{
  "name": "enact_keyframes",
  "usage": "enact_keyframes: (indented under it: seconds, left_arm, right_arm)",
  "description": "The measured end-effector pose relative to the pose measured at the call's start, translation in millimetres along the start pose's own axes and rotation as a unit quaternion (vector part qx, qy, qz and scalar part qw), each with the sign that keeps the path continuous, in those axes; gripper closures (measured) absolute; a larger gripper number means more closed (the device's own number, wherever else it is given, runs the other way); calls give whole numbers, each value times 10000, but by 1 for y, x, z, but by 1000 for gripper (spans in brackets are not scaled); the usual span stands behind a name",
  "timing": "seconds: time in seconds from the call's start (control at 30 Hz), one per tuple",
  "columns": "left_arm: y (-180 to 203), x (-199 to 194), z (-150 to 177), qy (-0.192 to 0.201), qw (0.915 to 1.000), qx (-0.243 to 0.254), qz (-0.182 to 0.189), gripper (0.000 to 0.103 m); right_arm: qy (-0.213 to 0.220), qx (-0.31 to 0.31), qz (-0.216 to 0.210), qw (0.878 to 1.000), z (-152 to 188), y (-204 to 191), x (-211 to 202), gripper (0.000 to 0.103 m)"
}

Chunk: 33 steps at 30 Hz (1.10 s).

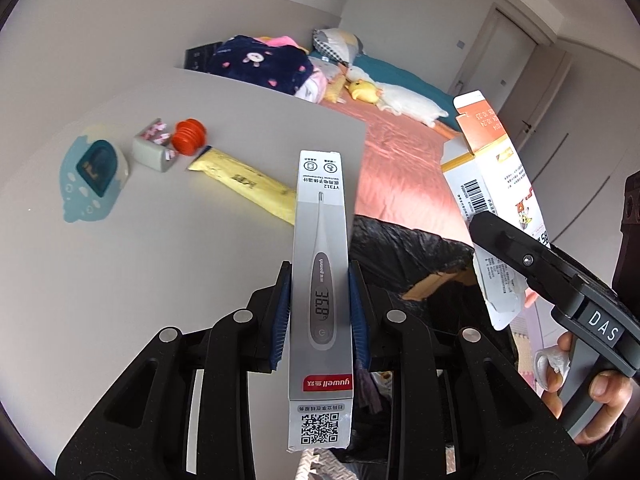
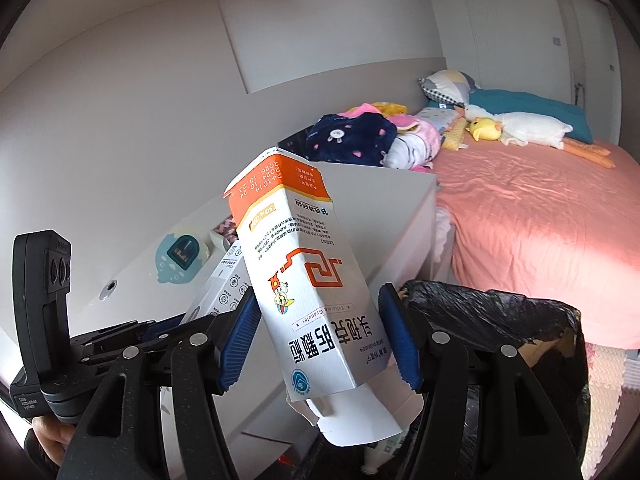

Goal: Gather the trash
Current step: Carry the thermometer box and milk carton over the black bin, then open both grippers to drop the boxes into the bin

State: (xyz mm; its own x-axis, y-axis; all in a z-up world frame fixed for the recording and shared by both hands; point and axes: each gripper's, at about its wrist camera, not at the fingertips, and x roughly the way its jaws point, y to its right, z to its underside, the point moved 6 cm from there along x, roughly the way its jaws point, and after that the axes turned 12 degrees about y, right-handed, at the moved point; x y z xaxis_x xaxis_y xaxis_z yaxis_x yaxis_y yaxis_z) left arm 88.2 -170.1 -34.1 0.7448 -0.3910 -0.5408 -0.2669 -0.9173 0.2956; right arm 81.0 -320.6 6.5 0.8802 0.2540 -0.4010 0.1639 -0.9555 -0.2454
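Note:
My left gripper (image 1: 320,280) is shut on a long grey thermometer box (image 1: 320,240), held over the right edge of the grey table (image 1: 160,260). My right gripper (image 2: 316,324) is shut on a white and orange medicine box (image 2: 304,272) with its end flaps open; that box also shows in the left wrist view (image 1: 496,184). A bin lined with a black bag (image 2: 520,320) stands just right of and below both grippers; it also shows in the left wrist view (image 1: 404,252). A yellow sachet (image 1: 248,184) lies on the table ahead of the left gripper.
On the table's far left are a blue clock (image 1: 92,168), a grey holder (image 1: 154,148) and an orange ribbed cap (image 1: 190,136). A bed with a pink sheet (image 2: 540,220), clothes and soft toys lies beyond. Foam floor mats (image 2: 612,380) are at right.

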Motion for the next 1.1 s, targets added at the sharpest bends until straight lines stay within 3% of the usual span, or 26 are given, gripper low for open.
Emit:
enact_keyframes:
  seconds: [0.6, 1.1]
  left_arm:
    - [82, 10, 26, -290, 9965, 462, 628, 76]
    - [133, 20, 39, -556, 9877, 698, 1287, 76]
  right_arm:
    - [153, 290, 660, 9973, 13, 69, -57, 41]
    - [247, 557, 1228, 9906, 17, 115, -90, 41]
